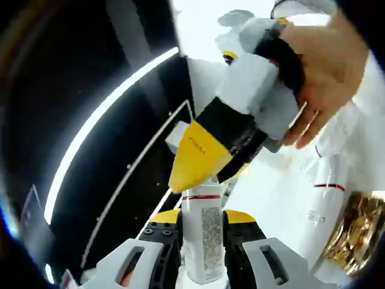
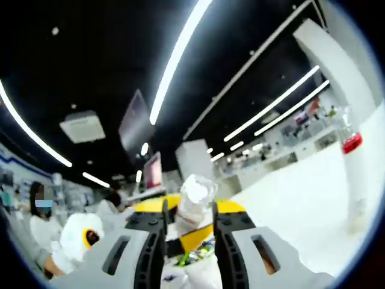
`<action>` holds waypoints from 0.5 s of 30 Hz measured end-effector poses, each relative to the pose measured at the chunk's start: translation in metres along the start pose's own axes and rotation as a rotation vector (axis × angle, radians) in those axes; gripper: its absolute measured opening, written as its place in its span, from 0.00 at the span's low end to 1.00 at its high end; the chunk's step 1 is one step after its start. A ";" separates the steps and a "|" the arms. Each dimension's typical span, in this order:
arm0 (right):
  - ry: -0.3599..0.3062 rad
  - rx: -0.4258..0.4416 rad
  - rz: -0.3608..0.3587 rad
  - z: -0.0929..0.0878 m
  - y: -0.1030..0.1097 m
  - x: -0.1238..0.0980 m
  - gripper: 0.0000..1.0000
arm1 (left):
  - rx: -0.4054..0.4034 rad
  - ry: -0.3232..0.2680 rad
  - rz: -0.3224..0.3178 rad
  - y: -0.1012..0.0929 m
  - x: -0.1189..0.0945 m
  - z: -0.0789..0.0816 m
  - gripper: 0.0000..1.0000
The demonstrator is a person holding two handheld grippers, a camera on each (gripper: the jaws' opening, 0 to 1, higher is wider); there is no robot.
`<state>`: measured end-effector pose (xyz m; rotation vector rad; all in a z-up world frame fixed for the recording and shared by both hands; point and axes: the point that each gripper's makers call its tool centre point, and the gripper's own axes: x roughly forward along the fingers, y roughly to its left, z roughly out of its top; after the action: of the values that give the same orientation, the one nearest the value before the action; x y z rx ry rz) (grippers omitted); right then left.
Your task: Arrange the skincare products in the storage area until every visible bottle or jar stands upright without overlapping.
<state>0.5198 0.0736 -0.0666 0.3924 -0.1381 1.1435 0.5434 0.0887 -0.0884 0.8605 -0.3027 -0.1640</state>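
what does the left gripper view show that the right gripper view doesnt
Left gripper view alone: a hand holding the right gripper over a white bottle gripped by the left gripper, plus a red-banded tube and gold wrapping.
Right gripper view alone: a red-capped bottle and people at left.
Both: the gripped bottle and ceiling light strips.

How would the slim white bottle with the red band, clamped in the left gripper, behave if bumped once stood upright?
The slim white bottle with the red band is tall and narrow, so probably tippy. Its smooth, round body would likely roll if toppled, and may slip between the left gripper jaws.
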 end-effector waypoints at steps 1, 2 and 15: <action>0.001 -0.006 0.008 -0.001 0.001 0.001 0.38 | -0.091 -0.007 -0.022 0.003 0.001 -0.003 0.25; 0.002 -0.006 0.008 -0.001 0.001 0.002 0.43 | -0.164 -0.005 -0.040 0.003 0.002 -0.005 0.25; -0.018 0.001 -0.006 0.003 -0.005 -0.001 0.41 | -0.896 -0.095 -0.487 -0.023 -0.010 0.013 0.25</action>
<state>0.5243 0.0696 -0.0652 0.4040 -0.1519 1.1344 0.5289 0.0669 -0.1002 0.0174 -0.0761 -0.7340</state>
